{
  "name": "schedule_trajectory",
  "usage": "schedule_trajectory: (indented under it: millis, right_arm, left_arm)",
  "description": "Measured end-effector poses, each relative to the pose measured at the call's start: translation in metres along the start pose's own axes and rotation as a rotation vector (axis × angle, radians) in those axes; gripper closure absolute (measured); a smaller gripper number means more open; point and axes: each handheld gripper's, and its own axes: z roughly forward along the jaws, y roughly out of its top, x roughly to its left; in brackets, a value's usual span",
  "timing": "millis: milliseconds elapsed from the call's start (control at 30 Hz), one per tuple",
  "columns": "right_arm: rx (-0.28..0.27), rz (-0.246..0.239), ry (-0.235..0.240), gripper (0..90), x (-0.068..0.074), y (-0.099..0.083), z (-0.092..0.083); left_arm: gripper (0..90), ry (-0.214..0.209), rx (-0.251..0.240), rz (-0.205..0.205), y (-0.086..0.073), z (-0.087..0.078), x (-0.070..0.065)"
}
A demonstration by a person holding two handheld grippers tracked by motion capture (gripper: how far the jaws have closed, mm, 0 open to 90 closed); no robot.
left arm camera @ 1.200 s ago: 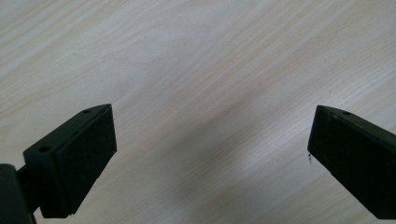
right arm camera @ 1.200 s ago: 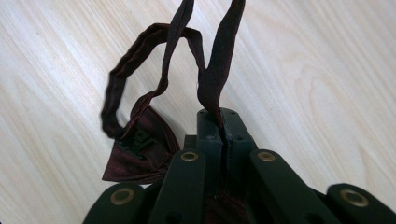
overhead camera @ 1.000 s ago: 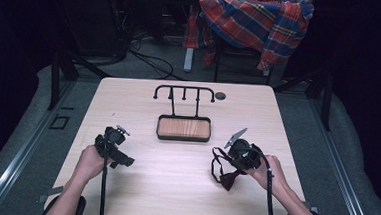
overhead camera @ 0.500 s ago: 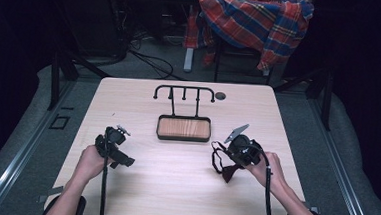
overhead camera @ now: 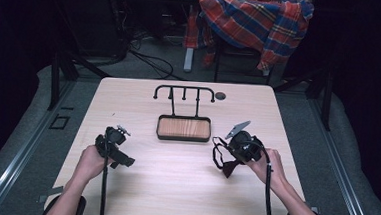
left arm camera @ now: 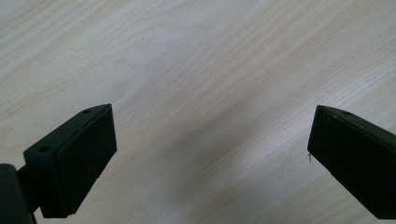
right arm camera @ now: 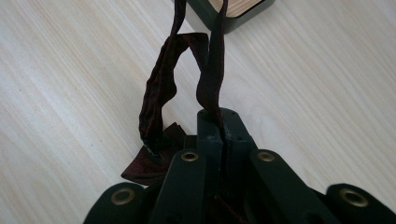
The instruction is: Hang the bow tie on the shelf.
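The right gripper (right arm camera: 223, 122) pinches a dark red cloth strap (right arm camera: 156, 100) tight, and the loop hangs over the pale wooden table (overhead camera: 173, 186) near the small black tray with a wood floor (overhead camera: 183, 128). The left gripper (left arm camera: 210, 140) stands wide apart over bare table.

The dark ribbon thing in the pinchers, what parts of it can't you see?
- Dark strap: in the right gripper view, the top edge cuts its loop off.
- Its clamped end: hidden by the right gripper.
- High view: strap too small and dark to tell its shape.
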Motion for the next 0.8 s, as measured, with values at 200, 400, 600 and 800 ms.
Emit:
schedule_trajectory:
  millis: [200,400,600,800]
  right_arm:
    - [-0.013,0.008,-0.012,88.3,-0.003,0.004,-0.003]
    - [-0.027,-0.001,-0.027,88.4,-0.007,0.012,-0.003]
    - [-0.056,0.009,-0.037,88.4,-0.011,0.022,-0.005]
    - [-0.078,0.009,-0.045,88.4,-0.014,0.033,-0.008]
  left_arm:
    - [1.2,-0.001,-0.001,-0.001,0.0,0.0,0.0]
    - [1.2,-0.003,0.0,0.0,0.0,0.0,0.0]
    - [1.2,-0.004,-0.002,0.001,-0.001,0.0,0.0]
    - [1.2,-0.003,-0.003,-0.002,-0.001,0.0,0.0]
